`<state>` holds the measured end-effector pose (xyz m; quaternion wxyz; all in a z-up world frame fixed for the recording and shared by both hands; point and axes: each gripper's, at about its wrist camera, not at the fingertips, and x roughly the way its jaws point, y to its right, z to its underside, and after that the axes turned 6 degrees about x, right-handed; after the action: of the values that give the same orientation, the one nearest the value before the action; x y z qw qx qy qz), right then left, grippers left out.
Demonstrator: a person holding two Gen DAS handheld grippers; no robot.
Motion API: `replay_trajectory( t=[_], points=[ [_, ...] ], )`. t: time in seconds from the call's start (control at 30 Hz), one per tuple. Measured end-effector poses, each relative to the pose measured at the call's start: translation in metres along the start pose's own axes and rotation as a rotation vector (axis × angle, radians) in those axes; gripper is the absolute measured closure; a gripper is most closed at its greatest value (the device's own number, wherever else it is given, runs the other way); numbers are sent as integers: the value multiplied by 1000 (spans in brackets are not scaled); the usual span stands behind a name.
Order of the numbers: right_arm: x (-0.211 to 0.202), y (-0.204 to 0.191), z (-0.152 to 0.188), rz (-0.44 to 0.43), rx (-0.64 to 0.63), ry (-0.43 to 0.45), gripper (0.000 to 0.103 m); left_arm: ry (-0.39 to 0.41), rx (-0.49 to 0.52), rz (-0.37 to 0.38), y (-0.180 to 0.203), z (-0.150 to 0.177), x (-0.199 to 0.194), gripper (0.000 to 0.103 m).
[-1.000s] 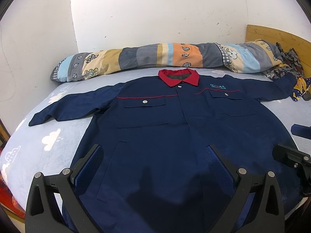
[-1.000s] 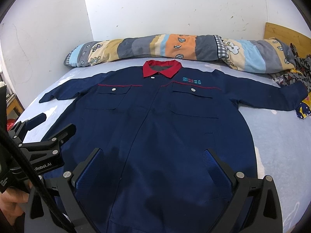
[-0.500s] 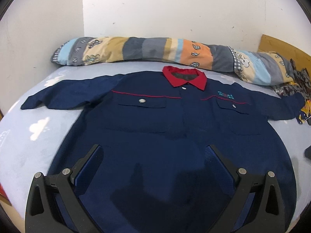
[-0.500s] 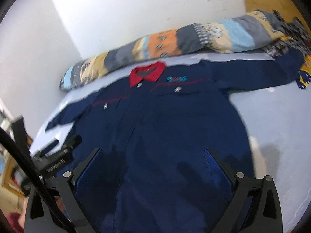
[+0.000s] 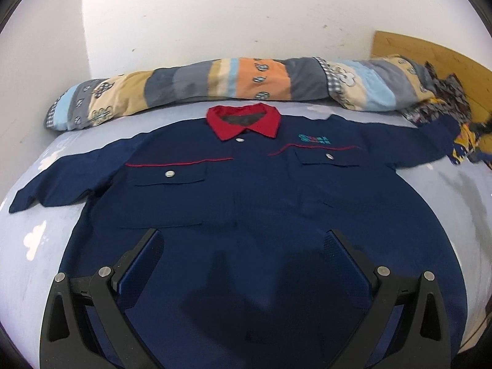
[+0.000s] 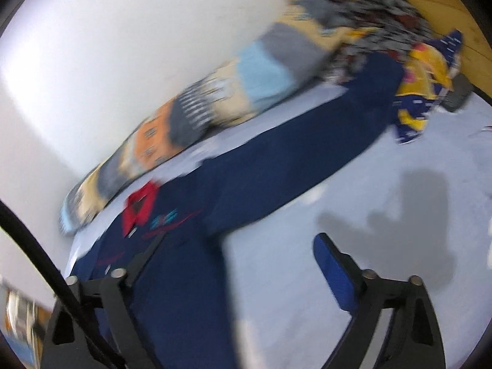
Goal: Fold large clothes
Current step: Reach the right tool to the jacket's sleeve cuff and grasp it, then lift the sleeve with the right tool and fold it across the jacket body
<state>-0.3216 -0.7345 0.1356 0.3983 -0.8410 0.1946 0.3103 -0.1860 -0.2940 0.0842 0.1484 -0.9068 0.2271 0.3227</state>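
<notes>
A large navy work jacket [image 5: 246, 203] with a red collar [image 5: 243, 121] lies flat and face up on the bed, both sleeves spread out. My left gripper [image 5: 244, 243] is open and empty above the jacket's lower front. My right gripper [image 6: 240, 246] is open and empty; its view is blurred and tilted and faces the jacket's right sleeve [image 6: 307, 156], which runs up toward the headboard. The jacket's collar [image 6: 140, 204] shows at the left of that view.
A long patchwork pillow [image 5: 233, 83] lies along the white wall behind the jacket. A heap of patterned clothes [image 5: 446, 107] sits at the far right by the wooden headboard [image 5: 430, 58]. The pale blue sheet [image 5: 30, 246] borders the jacket on both sides.
My right gripper has swung fast to the right, from over the jacket's front toward its right sleeve. My left gripper has shifted slightly; the jacket has not moved.
</notes>
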Motion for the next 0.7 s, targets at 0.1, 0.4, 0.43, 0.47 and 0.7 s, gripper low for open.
replay_trajectory(
  t=[0.1, 0.4, 0.43, 0.47, 0.7],
  points=[
    [8, 42, -49, 88, 71, 48, 37, -13, 15, 20, 6, 0, 3, 0],
    [41, 136, -154, 199, 261, 165, 47, -55, 31, 58, 11, 2, 15, 0],
    [46, 142, -161, 196, 276, 171, 50, -59, 31, 60, 10, 2, 16, 0],
    [53, 149, -169, 189, 289, 174, 53, -67, 31, 62, 10, 2, 19, 0],
    [83, 168, -197, 290, 289, 189, 62, -108, 10, 71, 4, 7, 30, 0]
  ],
)
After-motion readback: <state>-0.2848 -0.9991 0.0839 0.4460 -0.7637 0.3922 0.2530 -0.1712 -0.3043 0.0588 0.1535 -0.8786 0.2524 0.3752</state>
